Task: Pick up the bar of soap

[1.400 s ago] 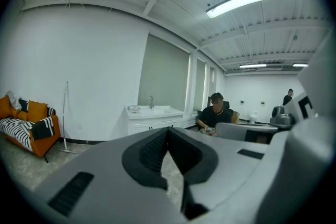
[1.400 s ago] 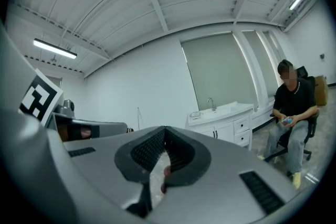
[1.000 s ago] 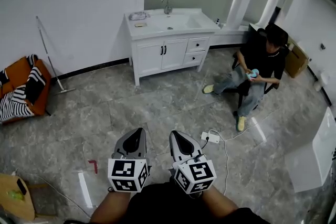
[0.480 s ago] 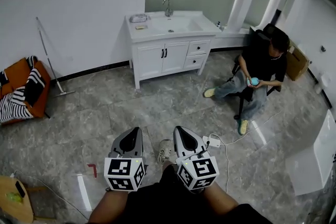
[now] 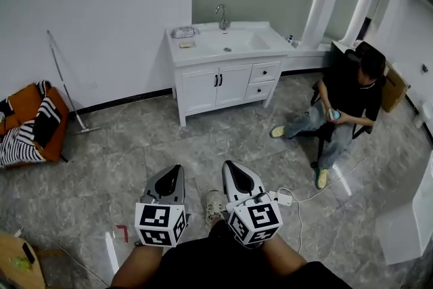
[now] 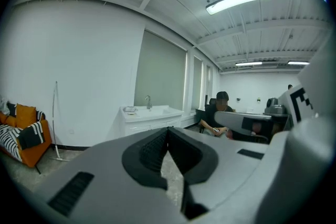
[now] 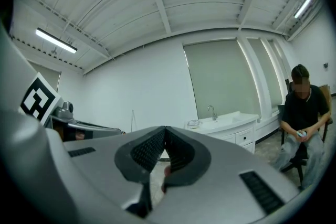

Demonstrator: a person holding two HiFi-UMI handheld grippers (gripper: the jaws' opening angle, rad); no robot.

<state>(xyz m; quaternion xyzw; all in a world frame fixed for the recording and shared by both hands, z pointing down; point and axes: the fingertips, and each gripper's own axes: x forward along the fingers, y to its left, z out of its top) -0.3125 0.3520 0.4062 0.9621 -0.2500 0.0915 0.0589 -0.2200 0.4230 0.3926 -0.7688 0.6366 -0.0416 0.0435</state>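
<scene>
A small tan bar that looks like the soap (image 5: 185, 45) lies on the white vanity counter (image 5: 203, 51), left of the basin and in front of a round dish (image 5: 183, 31). The vanity stands against the far wall, several steps ahead of me. My left gripper (image 5: 174, 170) and right gripper (image 5: 229, 165) are held side by side, low in the head view, pointing toward the vanity. Both are shut with nothing between the jaws. In the left gripper view the left gripper (image 6: 168, 129) has its tips meeting; in the right gripper view the right gripper (image 7: 165, 128) shows the same.
A person sits on a chair (image 5: 352, 101) right of the vanity. A mop (image 5: 64, 78) leans on the left wall beside an orange sofa (image 5: 30, 122). A power strip with cable (image 5: 284, 197) lies on the grey floor just right of my grippers.
I have walked toward the vanity, so it looks a little nearer and the room has slid back. Both grippers moved forward with me and stayed shut. My shoe now shows between them.
</scene>
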